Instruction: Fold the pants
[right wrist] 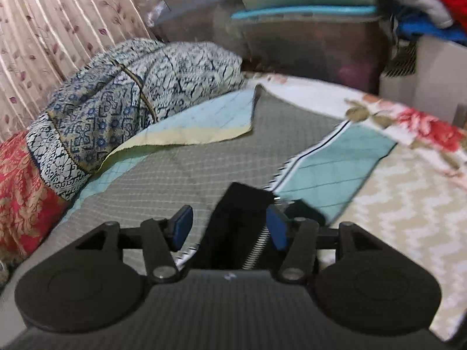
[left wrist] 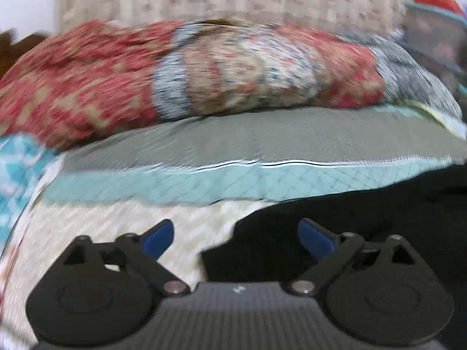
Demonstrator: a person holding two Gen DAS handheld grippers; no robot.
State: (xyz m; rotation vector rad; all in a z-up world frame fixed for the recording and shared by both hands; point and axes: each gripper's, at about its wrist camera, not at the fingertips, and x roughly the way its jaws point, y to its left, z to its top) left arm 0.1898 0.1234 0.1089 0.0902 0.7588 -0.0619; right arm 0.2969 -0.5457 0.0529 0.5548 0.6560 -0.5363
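Grey quilt panel lying bare, passable; bedding pile blocking behind it; storage boxes crowding further back; black pants covering its near edge.

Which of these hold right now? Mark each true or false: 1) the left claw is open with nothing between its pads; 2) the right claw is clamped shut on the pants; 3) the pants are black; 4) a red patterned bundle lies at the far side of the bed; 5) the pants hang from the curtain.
1) True: the left claw stands wide open over the edge of the black pants, its pads clear of the cloth.
2) False: the right claw is open; the pants lie between its pads, unpinched.
3) True.
4) True: the red patterned bundle lies beyond the grey quilt.
5) False: they lie on the bed; the curtain hangs behind.
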